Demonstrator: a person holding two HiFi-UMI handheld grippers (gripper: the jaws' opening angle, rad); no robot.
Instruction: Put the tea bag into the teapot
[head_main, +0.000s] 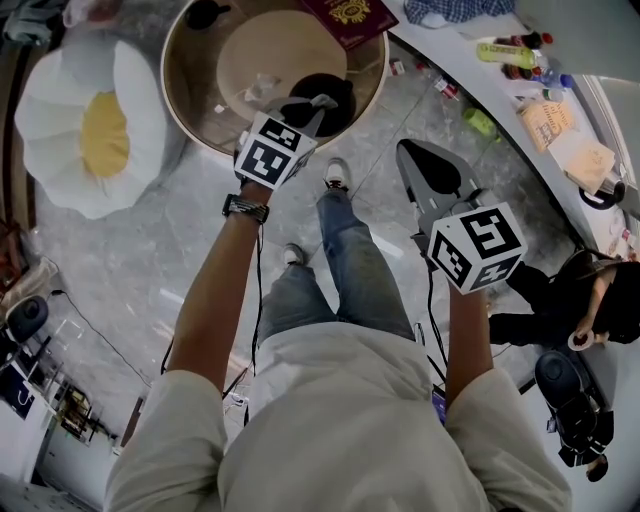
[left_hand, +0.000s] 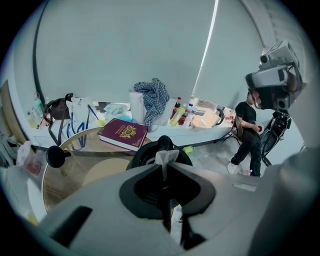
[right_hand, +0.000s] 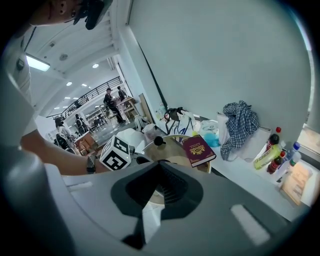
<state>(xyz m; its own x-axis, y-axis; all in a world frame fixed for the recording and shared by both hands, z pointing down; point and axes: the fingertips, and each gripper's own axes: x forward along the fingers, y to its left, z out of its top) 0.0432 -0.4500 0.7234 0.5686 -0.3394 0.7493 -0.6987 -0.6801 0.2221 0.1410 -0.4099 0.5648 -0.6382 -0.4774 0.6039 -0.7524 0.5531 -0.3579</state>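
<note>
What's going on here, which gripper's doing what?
A person works two handheld grippers. The left gripper has its jaws pinched on a tea bag, held at the mouth of the black teapot on the round glass table; not released yet. The right gripper is empty, jaws together, off to the side over the floor.

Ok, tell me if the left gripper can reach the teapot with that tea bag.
Probably yes: the left gripper, shut on the tea bag, hangs just above the teapot; nothing stands between them.
</note>
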